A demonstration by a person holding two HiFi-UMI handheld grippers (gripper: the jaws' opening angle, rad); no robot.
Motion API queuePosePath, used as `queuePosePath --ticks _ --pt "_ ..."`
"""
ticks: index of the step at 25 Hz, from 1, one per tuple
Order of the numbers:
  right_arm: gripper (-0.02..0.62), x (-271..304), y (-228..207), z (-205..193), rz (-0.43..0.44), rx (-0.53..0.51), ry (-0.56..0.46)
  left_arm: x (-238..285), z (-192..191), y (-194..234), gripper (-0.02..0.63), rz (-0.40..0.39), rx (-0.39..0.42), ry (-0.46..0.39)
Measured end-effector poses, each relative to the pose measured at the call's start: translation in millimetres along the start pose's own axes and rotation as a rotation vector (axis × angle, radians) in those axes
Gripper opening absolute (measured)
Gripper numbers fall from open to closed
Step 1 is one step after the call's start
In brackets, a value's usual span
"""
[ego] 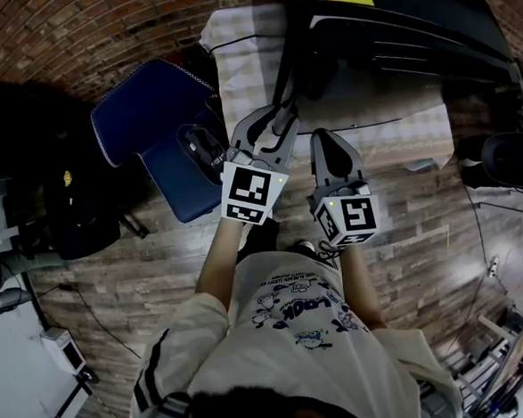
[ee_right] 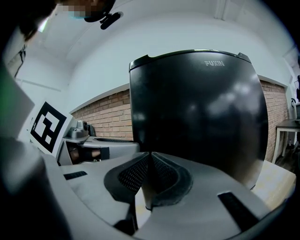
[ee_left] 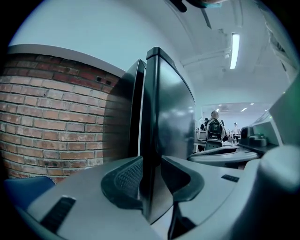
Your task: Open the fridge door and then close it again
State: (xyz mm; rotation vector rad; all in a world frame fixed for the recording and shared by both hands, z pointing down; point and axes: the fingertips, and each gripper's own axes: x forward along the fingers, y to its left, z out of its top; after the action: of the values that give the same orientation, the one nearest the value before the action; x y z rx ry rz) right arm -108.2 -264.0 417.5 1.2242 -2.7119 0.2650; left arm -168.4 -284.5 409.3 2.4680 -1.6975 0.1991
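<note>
A black fridge (ego: 391, 16) stands on a cloth-covered table (ego: 417, 130); its glossy door (ee_right: 197, 117) fills the right gripper view. In the left gripper view the door's free edge (ee_left: 151, 117) runs upright between the jaws of my left gripper (ee_left: 150, 180), and both pads (ee_left: 126, 178) sit against it. A thin seam shows between the door and the fridge body (ee_left: 136, 108). From the head view, the left gripper (ego: 274, 127) reaches the door's left edge. My right gripper (ego: 327, 145) hangs beside it, facing the door front, its jaws (ee_right: 150, 176) shut on nothing.
A blue chair (ego: 148, 113) stands left of the table, a dark bag (ego: 35, 166) further left on the wood floor. A brick wall (ee_left: 51, 117) runs behind the fridge. People (ee_left: 214, 131) and desks show far off at the right.
</note>
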Motion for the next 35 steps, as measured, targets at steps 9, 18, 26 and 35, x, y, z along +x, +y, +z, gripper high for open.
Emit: queuePosePath --ticks 9,18,26,35 --pt "0.034 4.6 -5.1 -0.9 -0.002 0.003 0.003 9.5 6.5 10.6 0.107 0.024 -0.005 -0.015" --pt "0.034 1.6 -3.7 -0.8 -0.004 0.015 -0.004 7.7 6.0 14.1 0.106 0.055 -0.015 -0.019" --pt "0.034 -15.7 -4.9 1.9 -0.027 0.017 -0.025 -16.0 8.3 8.7 0.106 0.126 -0.04 -0.035" --pt "0.034 -43.4 0.7 5.9 -0.042 0.017 -0.056 -42.2 8.6 -18.0 0.103 0.174 -0.024 -0.037"
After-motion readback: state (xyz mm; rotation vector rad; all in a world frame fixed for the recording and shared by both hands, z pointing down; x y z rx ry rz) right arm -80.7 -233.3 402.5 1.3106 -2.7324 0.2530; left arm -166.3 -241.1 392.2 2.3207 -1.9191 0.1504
